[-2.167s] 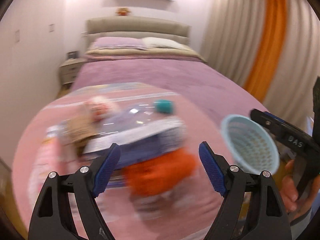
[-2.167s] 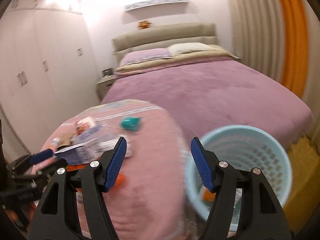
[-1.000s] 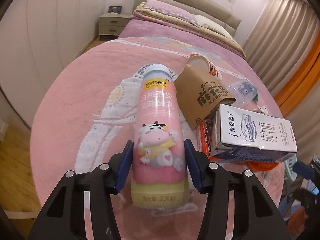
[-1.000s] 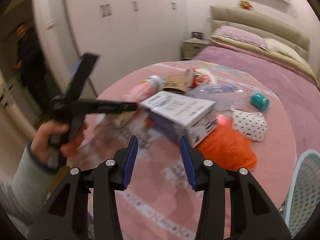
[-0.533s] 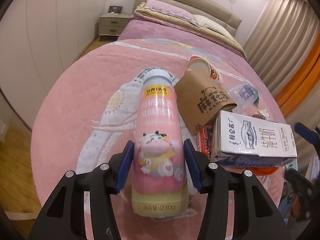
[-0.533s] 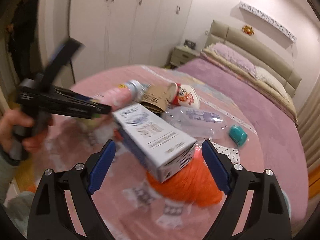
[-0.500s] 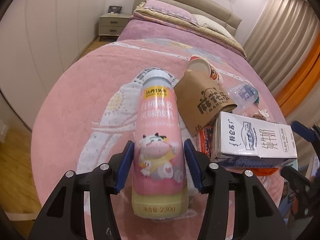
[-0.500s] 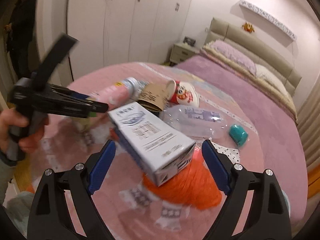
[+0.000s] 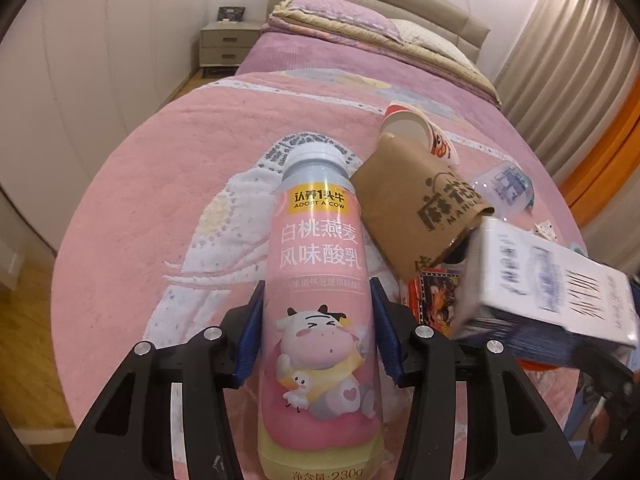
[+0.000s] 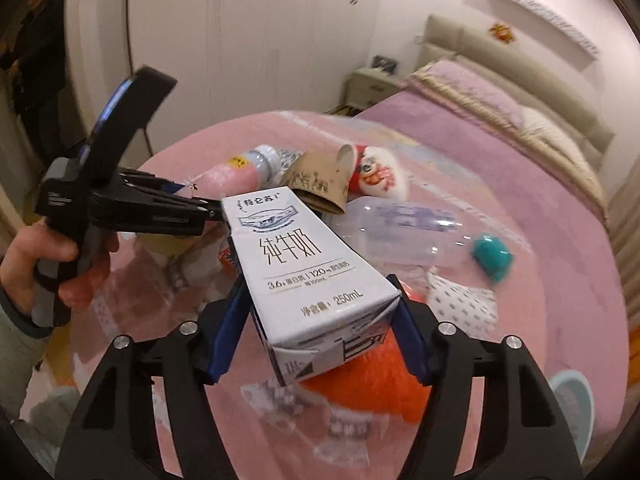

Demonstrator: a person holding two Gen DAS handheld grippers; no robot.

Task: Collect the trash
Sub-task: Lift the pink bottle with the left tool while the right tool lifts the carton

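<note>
Left wrist view shows the left gripper (image 9: 316, 336) clamped on a pink yogurt bottle (image 9: 320, 300) (cow cartoon on its label), over the pink round rug (image 9: 180, 184). Right wrist view has the right gripper (image 10: 316, 332) squeezing a white milk carton (image 10: 304, 276) above an orange bag (image 10: 368, 384), beside a clear plastic bottle (image 10: 412, 228).

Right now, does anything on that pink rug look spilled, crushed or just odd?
Nothing is spilled. The trash lies toppled in a heap: the paper cup is on its side, and the clear plastic bottle lies flat with its teal cap off beside it. The brown cardboard sleeve looks flattened.
</note>
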